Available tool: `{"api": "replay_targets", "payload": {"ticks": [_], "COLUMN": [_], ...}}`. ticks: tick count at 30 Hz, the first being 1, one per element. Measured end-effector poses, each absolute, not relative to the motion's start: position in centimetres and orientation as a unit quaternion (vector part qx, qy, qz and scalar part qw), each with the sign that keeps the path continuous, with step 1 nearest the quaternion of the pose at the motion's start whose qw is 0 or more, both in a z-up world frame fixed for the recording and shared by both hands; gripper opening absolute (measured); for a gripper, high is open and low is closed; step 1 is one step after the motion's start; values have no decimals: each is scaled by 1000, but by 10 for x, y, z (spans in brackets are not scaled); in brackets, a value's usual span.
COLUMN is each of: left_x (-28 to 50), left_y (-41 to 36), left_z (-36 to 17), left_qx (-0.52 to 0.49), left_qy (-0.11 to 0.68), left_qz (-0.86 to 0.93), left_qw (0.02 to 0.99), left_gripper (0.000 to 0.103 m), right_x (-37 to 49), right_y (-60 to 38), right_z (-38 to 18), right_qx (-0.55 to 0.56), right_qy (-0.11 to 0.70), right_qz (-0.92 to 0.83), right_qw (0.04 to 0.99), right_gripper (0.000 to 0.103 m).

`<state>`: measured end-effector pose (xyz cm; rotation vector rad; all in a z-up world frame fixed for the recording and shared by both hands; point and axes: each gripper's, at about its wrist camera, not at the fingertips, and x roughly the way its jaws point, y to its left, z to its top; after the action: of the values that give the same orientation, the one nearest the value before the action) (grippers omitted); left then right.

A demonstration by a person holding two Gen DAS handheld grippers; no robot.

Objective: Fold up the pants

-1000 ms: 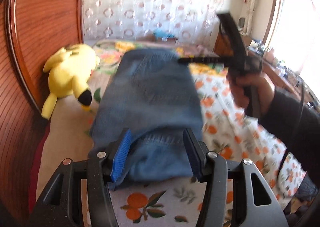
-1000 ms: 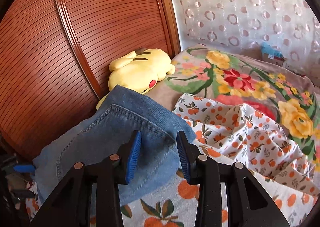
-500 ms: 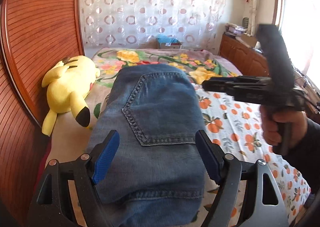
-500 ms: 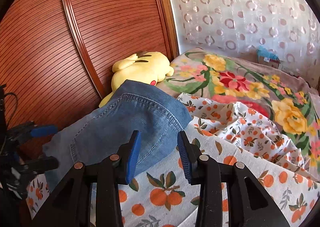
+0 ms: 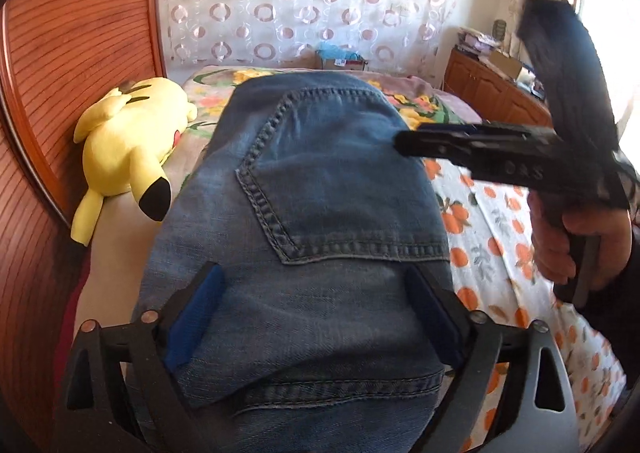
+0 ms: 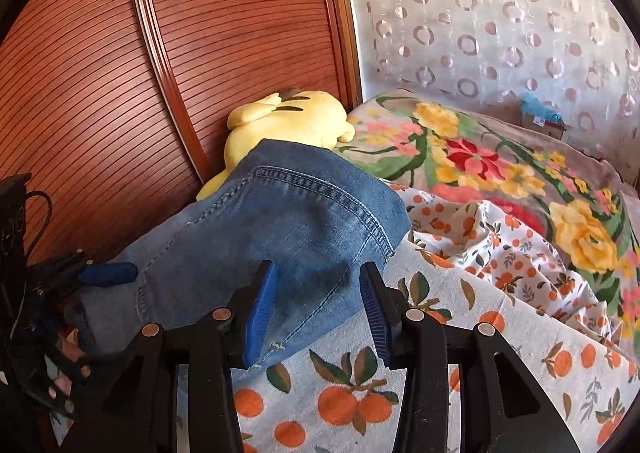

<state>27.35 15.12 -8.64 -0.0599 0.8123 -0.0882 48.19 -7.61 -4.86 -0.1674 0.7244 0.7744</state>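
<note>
Bedroom with a ribbed wooden headboard [image 6: 120, 73] and circle-patterned curtain [image 5: 304, 1]: folded blue jeans [image 5: 304, 245] lie on an orange-print sheet [image 6: 460, 333].

Left gripper [image 5: 316, 317] stands spread wide, its blue pads flanking the jeans' waistband end without pinching it; the back pocket faces up. Right gripper [image 6: 316, 305], held by a hand [image 5: 580, 241] at 3 o'clock in the left view, is parted over the jeans' edge, gripping nothing. Yellow Pikachu plush [image 5: 128, 149] lies at 10 o'clock, just beside the jeans, against the headboard; floral blanket [image 6: 500, 173] spreads toward 2 o'clock.
</note>
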Motion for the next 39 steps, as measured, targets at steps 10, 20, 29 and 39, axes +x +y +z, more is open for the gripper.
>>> {"api": "replay_targets", "payload": {"ticks": [10, 20, 29, 39], "left_x": [269, 267, 264, 261], "left_y": [149, 152, 149, 149], "left_z": [-88, -90, -90, -85], "left_qx": [-30, -37, -32, -24], "left_qy": [388, 381, 380, 385], "left_qz": [-43, -41, -38, -29], "left_qw": [920, 923, 924, 922], "left_gripper": [93, 93, 93, 93], "right_x": [522, 560, 560, 524], "right_y": [-77, -60, -58, -66], "right_z": [-71, -66, -71, -49], "right_qx": [-31, 29, 2, -48], "right_qy": [404, 426, 396, 377], "right_qz": [369, 417, 420, 361], "right_qw": [836, 802, 816, 851], "right_gripper": [61, 52, 35, 54]}}
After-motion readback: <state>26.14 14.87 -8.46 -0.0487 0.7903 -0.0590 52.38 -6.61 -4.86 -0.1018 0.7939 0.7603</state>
